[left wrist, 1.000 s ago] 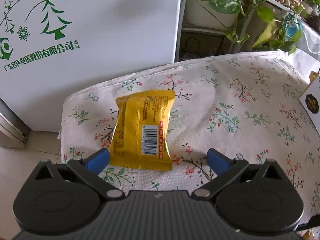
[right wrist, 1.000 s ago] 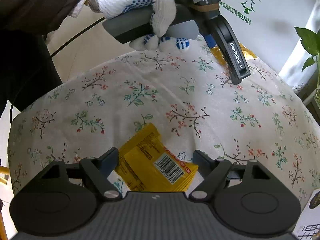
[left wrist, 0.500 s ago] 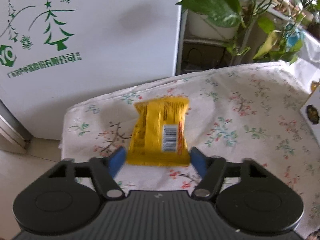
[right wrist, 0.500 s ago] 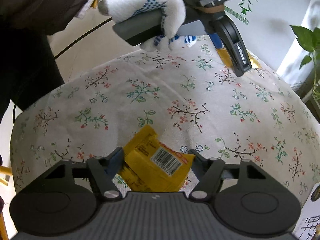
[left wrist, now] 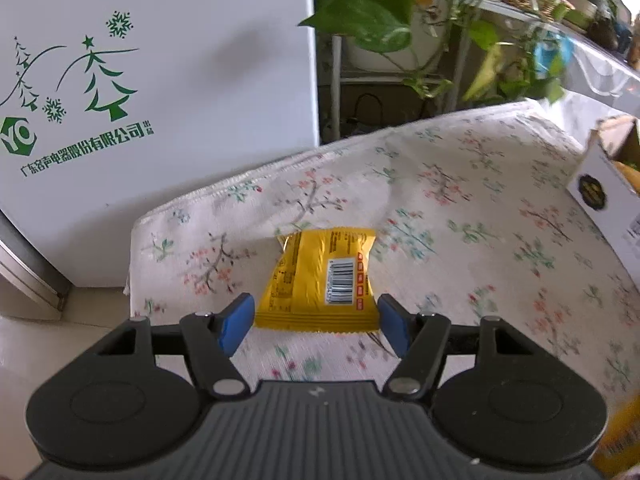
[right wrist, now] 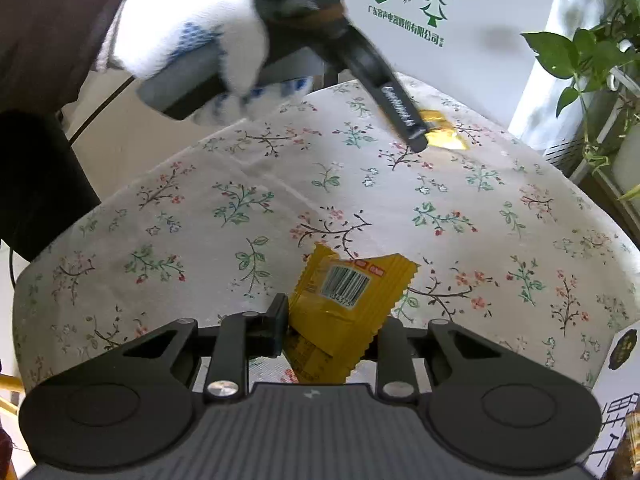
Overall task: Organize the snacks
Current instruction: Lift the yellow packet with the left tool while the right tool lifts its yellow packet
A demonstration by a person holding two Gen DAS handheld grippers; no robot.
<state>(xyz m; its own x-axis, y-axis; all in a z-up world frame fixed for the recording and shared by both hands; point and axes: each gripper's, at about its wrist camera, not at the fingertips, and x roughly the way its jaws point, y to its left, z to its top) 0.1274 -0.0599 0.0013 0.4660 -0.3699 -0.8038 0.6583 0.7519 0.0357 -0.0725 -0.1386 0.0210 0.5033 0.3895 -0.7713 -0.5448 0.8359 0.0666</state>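
Observation:
In the left wrist view a yellow snack packet (left wrist: 320, 280) with a barcode sits between the blue pads of my left gripper (left wrist: 316, 322), which is shut on its near edge and holds it above the floral tablecloth (left wrist: 460, 216). In the right wrist view my right gripper (right wrist: 332, 332) is shut on a second yellow snack packet (right wrist: 348, 300), which tilts up off the cloth. The left gripper (right wrist: 416, 140) shows there at the far side, with its packet (right wrist: 440, 132) at its tip.
A white carton box (left wrist: 608, 200) with yellow packets inside stands at the table's right edge; its corner shows in the right wrist view (right wrist: 620, 360). A white appliance (left wrist: 160, 80) with green tree print and potted plants (left wrist: 380, 12) stand behind the table.
Both grippers have closed on their packets and lifted them off the cloth. The left gripper has swung right, bringing the box into view.

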